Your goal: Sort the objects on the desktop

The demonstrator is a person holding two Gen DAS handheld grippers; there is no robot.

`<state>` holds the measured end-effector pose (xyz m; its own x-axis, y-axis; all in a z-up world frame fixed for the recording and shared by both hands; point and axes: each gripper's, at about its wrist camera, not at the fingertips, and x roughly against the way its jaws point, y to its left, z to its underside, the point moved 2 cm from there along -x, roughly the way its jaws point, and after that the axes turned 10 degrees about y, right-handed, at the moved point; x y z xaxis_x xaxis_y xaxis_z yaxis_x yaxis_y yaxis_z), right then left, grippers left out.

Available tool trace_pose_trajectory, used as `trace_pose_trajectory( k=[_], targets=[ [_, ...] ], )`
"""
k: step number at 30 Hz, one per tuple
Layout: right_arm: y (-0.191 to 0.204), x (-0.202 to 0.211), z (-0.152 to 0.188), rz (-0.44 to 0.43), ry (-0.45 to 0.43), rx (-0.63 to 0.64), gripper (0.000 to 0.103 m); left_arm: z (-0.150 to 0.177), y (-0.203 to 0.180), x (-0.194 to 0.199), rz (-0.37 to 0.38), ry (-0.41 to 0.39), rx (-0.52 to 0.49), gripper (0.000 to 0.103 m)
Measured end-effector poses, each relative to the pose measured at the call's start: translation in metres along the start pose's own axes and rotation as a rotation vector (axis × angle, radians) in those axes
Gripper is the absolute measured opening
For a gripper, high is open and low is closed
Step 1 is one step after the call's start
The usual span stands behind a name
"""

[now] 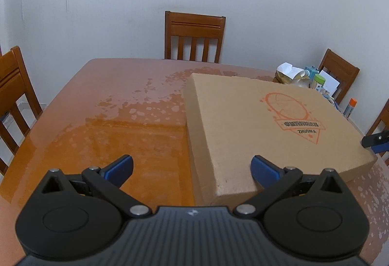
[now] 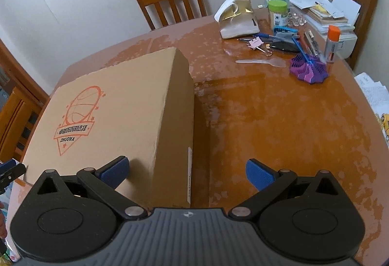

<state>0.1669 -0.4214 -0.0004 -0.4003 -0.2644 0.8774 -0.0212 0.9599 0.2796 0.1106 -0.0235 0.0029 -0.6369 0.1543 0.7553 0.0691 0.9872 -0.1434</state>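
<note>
A: Big cardboard box [image 2: 116,117] lying flat on the worktop [image 2: 279,120], orange ZHUOMA logo facing up.

B: Left claw [image 1: 192,168] is spread wide, empty, straddling the box's near corner. Right claw [image 2: 186,171] is released too, poised over the box's other near corner.

A: Far corner is the clutter: purple fan-shaped piece [image 2: 308,70], clear plastic spoon [image 2: 262,61], pens [image 2: 279,38], binder clips [image 2: 259,46], green-lidded jar [image 2: 278,13].

B: And an orange-capped tube [image 2: 331,43] by the papers [image 2: 321,13].

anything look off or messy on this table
Yes: pens, clips and a spoon lie scattered in the far right corner by a leaning paper stack. The table surface looks blotchy. The box sits intact.
</note>
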Motion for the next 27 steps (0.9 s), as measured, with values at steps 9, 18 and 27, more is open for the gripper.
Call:
trace_pose_trajectory(
  k=[9,18,27],
  targets=[
    [0.002,0.010,-0.006,-0.048,-0.039,-0.019,0.103,-0.006,-0.003,0.005,-0.021,-0.019,-0.003,0.103],
    [0.004,-0.001,-0.017,0.013,-0.034,-0.006,0.103,-0.007,-0.007,0.000,-0.031,0.007,-0.017,0.103],
    [0.028,0.020,0.007,0.016,-0.074,0.113,0.103,0.011,-0.029,0.026,-0.009,-0.053,-0.163,0.103]
  ],
)
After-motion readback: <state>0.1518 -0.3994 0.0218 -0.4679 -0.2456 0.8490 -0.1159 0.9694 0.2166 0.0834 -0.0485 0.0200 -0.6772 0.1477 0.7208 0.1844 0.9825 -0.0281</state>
